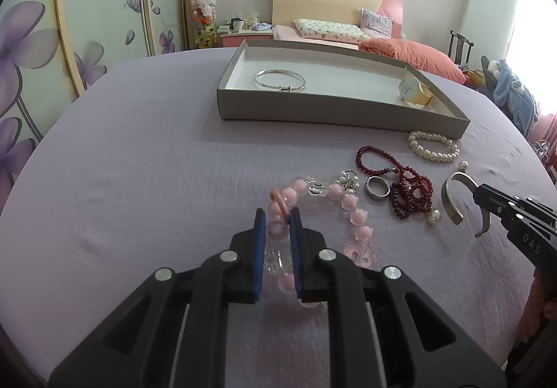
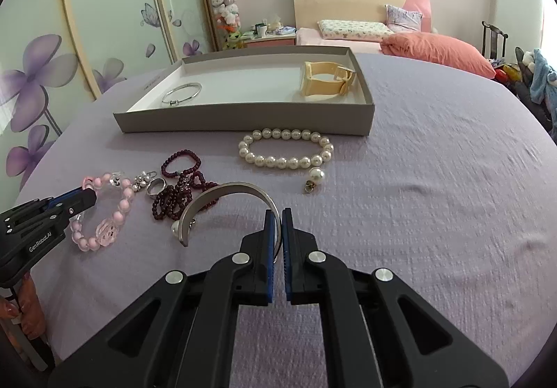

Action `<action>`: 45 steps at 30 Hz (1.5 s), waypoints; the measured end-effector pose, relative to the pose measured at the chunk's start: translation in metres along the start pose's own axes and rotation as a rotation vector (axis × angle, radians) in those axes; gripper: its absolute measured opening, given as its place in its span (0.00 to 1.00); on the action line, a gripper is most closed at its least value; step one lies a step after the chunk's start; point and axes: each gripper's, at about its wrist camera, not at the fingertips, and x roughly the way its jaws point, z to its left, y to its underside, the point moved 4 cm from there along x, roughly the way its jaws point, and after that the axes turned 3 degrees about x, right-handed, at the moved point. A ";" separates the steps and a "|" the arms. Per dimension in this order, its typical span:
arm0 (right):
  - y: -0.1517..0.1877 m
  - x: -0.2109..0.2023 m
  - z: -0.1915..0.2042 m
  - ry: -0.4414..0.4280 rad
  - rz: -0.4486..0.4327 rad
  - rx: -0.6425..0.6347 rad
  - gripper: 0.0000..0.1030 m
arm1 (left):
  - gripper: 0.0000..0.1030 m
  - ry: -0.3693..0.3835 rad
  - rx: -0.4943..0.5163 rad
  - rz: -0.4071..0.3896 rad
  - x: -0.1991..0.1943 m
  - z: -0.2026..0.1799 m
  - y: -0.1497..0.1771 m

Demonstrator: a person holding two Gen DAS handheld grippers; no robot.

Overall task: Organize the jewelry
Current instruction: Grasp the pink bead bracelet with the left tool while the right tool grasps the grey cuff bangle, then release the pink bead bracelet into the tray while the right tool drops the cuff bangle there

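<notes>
My left gripper (image 1: 277, 214) is shut on the near side of a pink bead bracelet (image 1: 351, 210) that lies on the purple cloth; the bracelet also shows in the right wrist view (image 2: 120, 207). My right gripper (image 2: 277, 214) is shut on a silver open cuff bangle (image 2: 226, 191), held just above the cloth; the bangle also shows in the left wrist view (image 1: 452, 196). A grey tray (image 1: 313, 109) at the back holds a thin silver bangle (image 1: 279, 79) and a gold watch (image 1: 414, 92).
On the cloth lie a white pearl bracelet (image 2: 285, 148), a pearl pendant (image 2: 315, 177), a dark red bead string (image 2: 184, 186), a silver ring (image 2: 156, 187) and a small charm cluster (image 2: 142, 179). A bed and wardrobe stand behind.
</notes>
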 end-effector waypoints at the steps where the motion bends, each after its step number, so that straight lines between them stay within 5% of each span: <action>1: 0.000 0.000 0.000 -0.004 0.001 0.005 0.05 | 0.14 0.000 0.000 -0.004 -0.001 0.000 0.000; 45: -0.038 -0.024 -0.003 -0.061 -0.148 0.066 0.05 | 0.13 0.052 -0.013 -0.202 -0.030 -0.019 -0.044</action>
